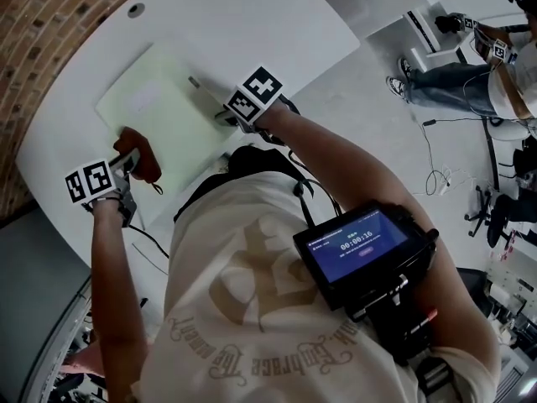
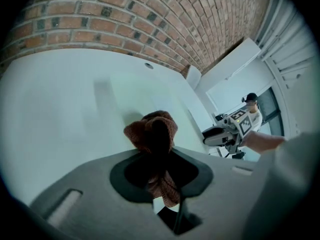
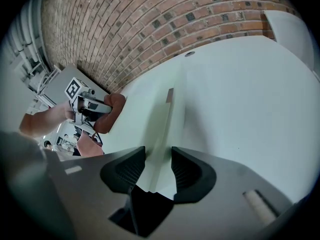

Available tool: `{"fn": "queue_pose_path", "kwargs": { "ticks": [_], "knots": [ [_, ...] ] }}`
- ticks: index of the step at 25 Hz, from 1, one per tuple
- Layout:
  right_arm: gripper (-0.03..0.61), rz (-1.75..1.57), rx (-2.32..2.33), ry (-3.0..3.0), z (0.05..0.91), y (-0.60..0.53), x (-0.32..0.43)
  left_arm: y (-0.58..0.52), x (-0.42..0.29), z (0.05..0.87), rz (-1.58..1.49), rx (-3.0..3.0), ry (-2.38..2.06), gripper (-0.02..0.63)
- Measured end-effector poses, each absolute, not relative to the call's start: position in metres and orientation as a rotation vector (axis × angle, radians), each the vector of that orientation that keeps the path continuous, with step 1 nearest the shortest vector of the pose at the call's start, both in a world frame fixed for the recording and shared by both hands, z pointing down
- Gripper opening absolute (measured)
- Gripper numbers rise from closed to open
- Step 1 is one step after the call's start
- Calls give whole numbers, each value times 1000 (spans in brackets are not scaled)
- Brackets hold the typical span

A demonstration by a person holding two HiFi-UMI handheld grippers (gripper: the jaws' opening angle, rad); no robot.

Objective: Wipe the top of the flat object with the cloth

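We hold: left gripper (image 1: 131, 159), jaws pinching the cloth (image 1: 149, 167), which rests on the board's (image 1: 159, 99) near-left corner. Right gripper (image 1: 223, 114), jaws spread, straddling the board's right edge. Table (image 1: 252, 32) beneath.

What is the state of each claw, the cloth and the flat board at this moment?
Left claw: shut on the brown knitted cloth.
Brown knitted cloth: bunched up, at a corner of the pale green flat board.
Right claw: open, jaws apart at that board's edge.
Pale green flat board: lying flat on the white table.
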State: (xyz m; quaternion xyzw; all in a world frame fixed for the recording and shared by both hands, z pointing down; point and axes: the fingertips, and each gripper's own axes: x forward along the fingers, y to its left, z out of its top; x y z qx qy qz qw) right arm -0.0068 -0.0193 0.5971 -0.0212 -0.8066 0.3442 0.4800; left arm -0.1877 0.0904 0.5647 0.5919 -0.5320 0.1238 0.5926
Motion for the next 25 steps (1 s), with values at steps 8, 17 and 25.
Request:
{"fn": "queue_pose_path", "kwargs": {
  "ticks": [8, 17, 25],
  "knots": [
    [176, 865, -104, -1989, 608, 10, -7, 155, -193, 576, 281, 1270, -1330, 78],
    [229, 921, -151, -2125, 545, -2, -28, 157, -123, 490, 151, 1362, -1359, 78],
    [239, 870, -262, -2105, 543, -19, -87, 89, -37, 493, 336, 1522, -1211, 78]
  ]
}}
